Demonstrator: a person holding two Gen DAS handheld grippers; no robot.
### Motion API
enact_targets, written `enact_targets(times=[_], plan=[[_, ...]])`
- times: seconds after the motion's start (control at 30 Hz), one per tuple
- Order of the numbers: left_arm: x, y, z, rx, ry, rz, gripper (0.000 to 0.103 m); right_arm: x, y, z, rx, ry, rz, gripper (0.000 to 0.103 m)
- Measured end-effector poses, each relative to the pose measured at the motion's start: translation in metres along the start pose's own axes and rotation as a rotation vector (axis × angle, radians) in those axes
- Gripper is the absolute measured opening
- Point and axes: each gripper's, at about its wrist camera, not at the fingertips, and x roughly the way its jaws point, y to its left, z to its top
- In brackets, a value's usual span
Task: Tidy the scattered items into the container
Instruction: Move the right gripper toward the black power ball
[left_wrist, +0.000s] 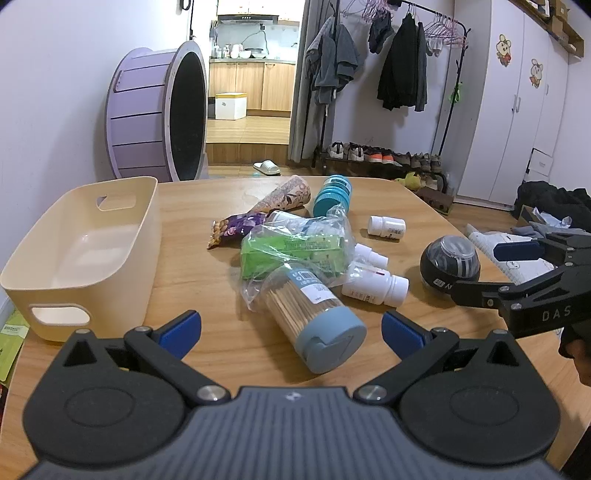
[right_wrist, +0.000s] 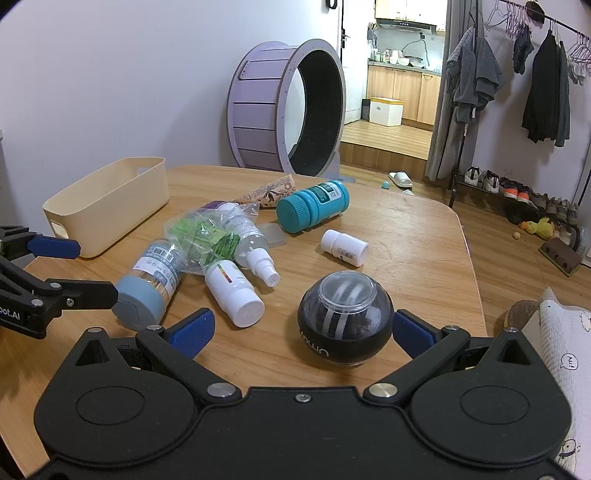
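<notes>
The cream container (left_wrist: 85, 254) sits empty at the left side of the wooden counter (left_wrist: 207, 295), its handle slot facing near. The scattered items lie in a heap to its right. Nearest is a toothpick jar (left_wrist: 314, 325) on its side with its grey-blue lid toward the camera, its far end under a clear bag holding green packets (left_wrist: 295, 251). Just right of the jar lies a white pill bottle (left_wrist: 375, 286), with a small spray bottle (left_wrist: 371, 254) beside it. Farther back are a purple snack packet (left_wrist: 236, 229), a patterned paper cone (left_wrist: 284, 195), a teal bottle (left_wrist: 332, 195) on its side, and a small white bottle (left_wrist: 386, 225) lying apart to the right. A black ball with a clear dome (right_wrist: 345, 314) stands alone at the near right.

The left gripper (left_wrist: 290, 330) hangs over the near counter edge with its jaws spread fully wide, the toothpick jar's lid between the blue pads but untouched. The right gripper (right_wrist: 301, 330) also has its jaws fully wide, holding nothing; the black ball sits between its pads, close to the right pad.
</notes>
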Motion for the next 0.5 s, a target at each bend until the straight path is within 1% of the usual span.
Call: enact_targets(times=[0.5], plan=[[-0.0013,-0.0012,0.0012,0.009,0.003,-0.001,0.103,-0.0019,0.0007,0.001,-0.005,0.002,-0.001,0.103]])
